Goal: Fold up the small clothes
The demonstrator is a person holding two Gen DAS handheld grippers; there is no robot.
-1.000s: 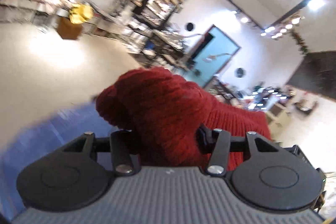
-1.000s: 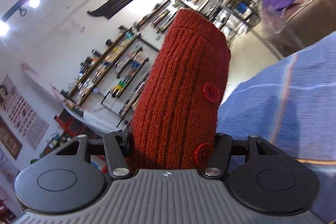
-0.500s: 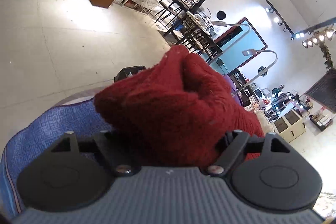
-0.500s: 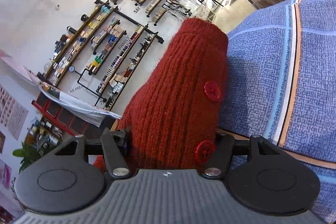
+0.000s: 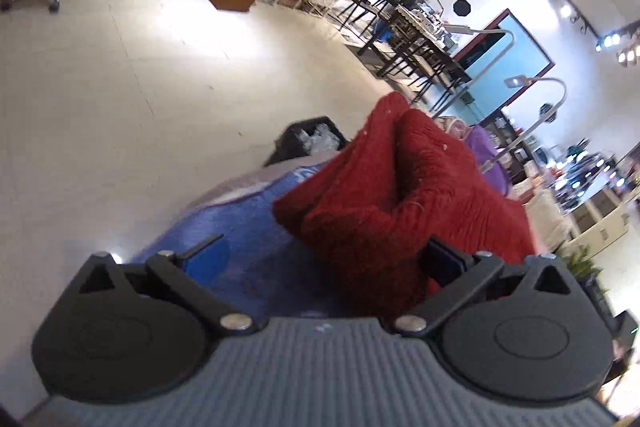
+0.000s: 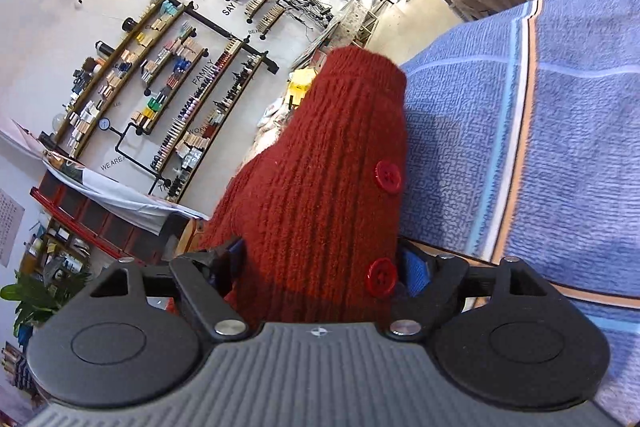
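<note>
Hand-held gripper (image 5: 320,259) opening, bin (image 5: 308,139) beyond

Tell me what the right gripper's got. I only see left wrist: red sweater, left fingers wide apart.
Observer: The right gripper has the sweater filling the gap between its fingers. I can't tell whether the pads press on it.
Operator: Which part of it?
Observer: The buttoned edge. Two red buttons show on the side toward its right-hand finger.
Operator: Anything under it?
Observer: A blue towel with orange, white and pale blue stripes lies right beside the sweater.
</note>
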